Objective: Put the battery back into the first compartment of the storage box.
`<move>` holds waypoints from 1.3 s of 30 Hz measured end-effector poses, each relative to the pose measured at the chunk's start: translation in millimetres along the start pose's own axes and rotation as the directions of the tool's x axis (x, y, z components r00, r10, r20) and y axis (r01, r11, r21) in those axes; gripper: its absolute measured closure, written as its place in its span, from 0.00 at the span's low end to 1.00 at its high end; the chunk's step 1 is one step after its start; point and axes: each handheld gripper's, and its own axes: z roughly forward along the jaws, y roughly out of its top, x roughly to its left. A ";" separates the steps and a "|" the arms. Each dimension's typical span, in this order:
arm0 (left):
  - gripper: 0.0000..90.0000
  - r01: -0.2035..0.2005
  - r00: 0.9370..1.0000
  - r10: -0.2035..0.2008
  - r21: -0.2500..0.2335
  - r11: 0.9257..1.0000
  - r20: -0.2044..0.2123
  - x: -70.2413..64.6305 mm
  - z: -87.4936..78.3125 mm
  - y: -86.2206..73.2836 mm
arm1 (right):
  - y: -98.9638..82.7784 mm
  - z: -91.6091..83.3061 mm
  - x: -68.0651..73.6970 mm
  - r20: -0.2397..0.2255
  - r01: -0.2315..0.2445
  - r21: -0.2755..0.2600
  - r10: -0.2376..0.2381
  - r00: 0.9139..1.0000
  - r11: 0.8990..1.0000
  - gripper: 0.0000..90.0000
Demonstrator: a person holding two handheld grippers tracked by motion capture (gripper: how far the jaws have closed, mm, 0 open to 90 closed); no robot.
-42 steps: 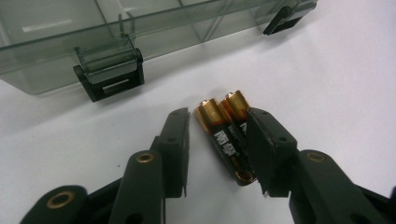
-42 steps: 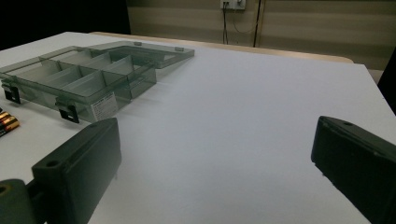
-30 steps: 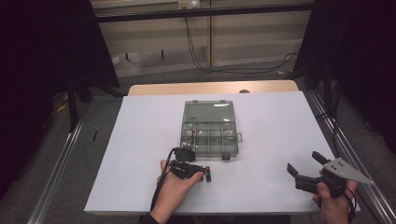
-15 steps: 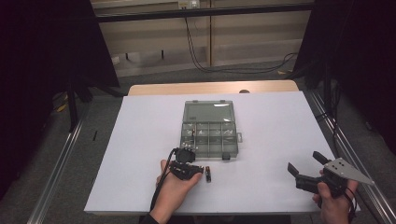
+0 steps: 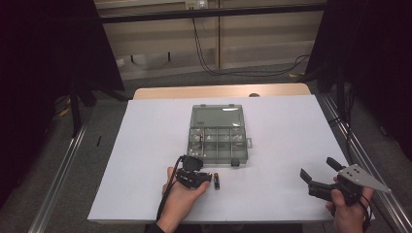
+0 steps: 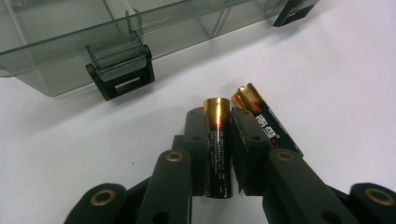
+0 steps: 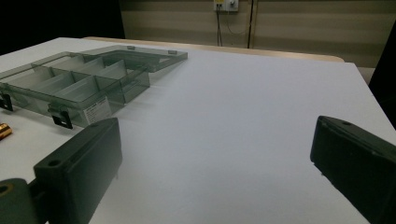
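In the left gripper view, my left gripper (image 6: 218,122) is shut on a black battery with a copper end (image 6: 217,154); its jaws have just been closing onto it. A second battery (image 6: 267,125) lies on the white table just right of the jaws, touching the outer side of one. In the high view the left gripper (image 5: 203,178) sits in front of the clear compartment box (image 5: 217,138), with the loose battery (image 5: 216,181) beside it. My right gripper (image 5: 317,168) rests at the table's near right, open, with nothing between its jaws (image 7: 219,154).
The box (image 7: 70,86) lies open, its lid flat on the far side, black latches (image 6: 122,77) facing me. Small parts sit in some compartments. The white sheet (image 5: 291,126) covers the table, with metal rails along both sides.
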 end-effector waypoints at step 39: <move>0.86 0.022 0.999 -0.020 -0.050 0.999 0.043 10.0 -27.5 20.5 | -0.3 0.2 1.1 -0.017 0.015 -0.009 -0.015 1.000 1.000 0.02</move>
